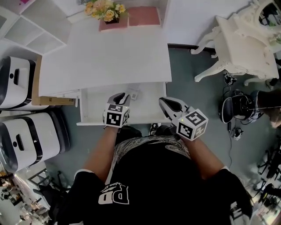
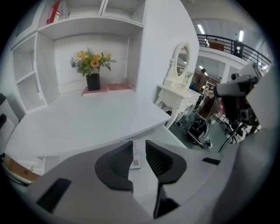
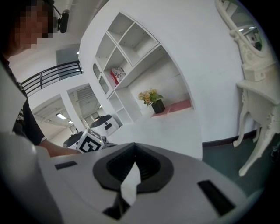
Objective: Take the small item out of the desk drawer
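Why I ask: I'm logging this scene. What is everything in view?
Desk: one, white, centre.
Drawer: one, white, open at the desk's front.
Small item: one, white with barcode label, in the drawer.
Flowers: one bunch, yellow-orange, in a black vase at the desk's back.
Mat: one, pink, beside the vase.
Dressing table: one, white, right.
Machines: two, white and black, left.
Left tongs: one, grey, jaws slightly apart, above the item.
Right tongs: one, grey, jaws together, over the drawer's right end.
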### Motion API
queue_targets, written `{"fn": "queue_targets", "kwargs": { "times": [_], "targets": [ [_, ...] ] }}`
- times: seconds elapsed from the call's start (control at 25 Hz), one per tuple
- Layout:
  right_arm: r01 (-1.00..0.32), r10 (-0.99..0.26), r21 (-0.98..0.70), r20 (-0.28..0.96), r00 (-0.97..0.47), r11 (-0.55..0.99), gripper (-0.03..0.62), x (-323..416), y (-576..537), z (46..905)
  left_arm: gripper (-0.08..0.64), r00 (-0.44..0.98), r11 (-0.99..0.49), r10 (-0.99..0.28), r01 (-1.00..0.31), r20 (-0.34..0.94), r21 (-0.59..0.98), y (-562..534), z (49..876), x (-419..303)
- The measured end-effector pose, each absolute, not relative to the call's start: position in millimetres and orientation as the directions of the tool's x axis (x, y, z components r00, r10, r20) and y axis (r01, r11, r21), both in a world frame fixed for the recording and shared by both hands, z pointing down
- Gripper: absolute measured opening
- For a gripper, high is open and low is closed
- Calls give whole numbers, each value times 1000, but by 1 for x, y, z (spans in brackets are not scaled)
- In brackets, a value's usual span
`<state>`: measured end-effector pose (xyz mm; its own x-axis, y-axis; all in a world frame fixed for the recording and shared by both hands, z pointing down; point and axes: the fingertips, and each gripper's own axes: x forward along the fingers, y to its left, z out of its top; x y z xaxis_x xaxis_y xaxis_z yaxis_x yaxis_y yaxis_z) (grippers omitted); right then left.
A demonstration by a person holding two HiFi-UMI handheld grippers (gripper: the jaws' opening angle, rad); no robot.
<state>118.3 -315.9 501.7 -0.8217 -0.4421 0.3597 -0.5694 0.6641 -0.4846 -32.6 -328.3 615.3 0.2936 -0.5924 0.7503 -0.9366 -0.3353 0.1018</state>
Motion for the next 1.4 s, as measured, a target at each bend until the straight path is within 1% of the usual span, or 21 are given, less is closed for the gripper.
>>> {"fn": "queue_targets", "kwargs": {
  "times": [0.12, 0.2, 0.28, 0.44, 0.6, 0.72, 0.88, 1.0, 1.16, 1.4],
  "targets": [
    [-567, -441, -483, 357, -823, 667, 9, 128, -319, 507, 116, 271, -321, -594, -943, 758, 86, -339, 631, -28],
    [-568, -447, -483, 350, -823, 666, 9, 133, -321, 509, 155, 264, -330, -594, -941, 760, 69, -346, 643, -25],
    [-570, -452, -487, 347, -822, 662, 9, 139, -320, 512, 160, 267, -339, -585, -938, 766, 68, -350, 656, -22],
    [-582, -458, -481, 359, -813, 656, 9, 152, -319, 522, 159, 251, -328, -543, -942, 801, 73, -356, 687, -19],
    [-600, -462, -488, 384, -800, 634, 9, 164, -321, 538, 215, 221, -318, -484, -946, 846, 65, -360, 720, -21],
    [-608, -464, -495, 393, -794, 621, 9, 170, -320, 545, 225, 192, -298, -463, -953, 866, 52, -362, 736, -26],
    [-610, -468, -504, 392, -792, 612, 9, 173, -319, 548, 225, 177, -288, -456, -957, 872, 44, -369, 748, -28],
    [-607, -469, -508, 385, -795, 612, 9, 171, -323, 548, 239, 169, -285, -444, -958, 880, 40, -373, 754, -29],
    [-595, -460, -511, 378, -804, 620, 9, 166, -328, 550, 288, 166, -295, -416, -955, 894, 40, -374, 765, -28],
    [-585, -453, -506, 371, -811, 634, 9, 164, -327, 552, 331, 150, -310, -413, -951, 898, 16, -378, 777, -26]
  ]
}}
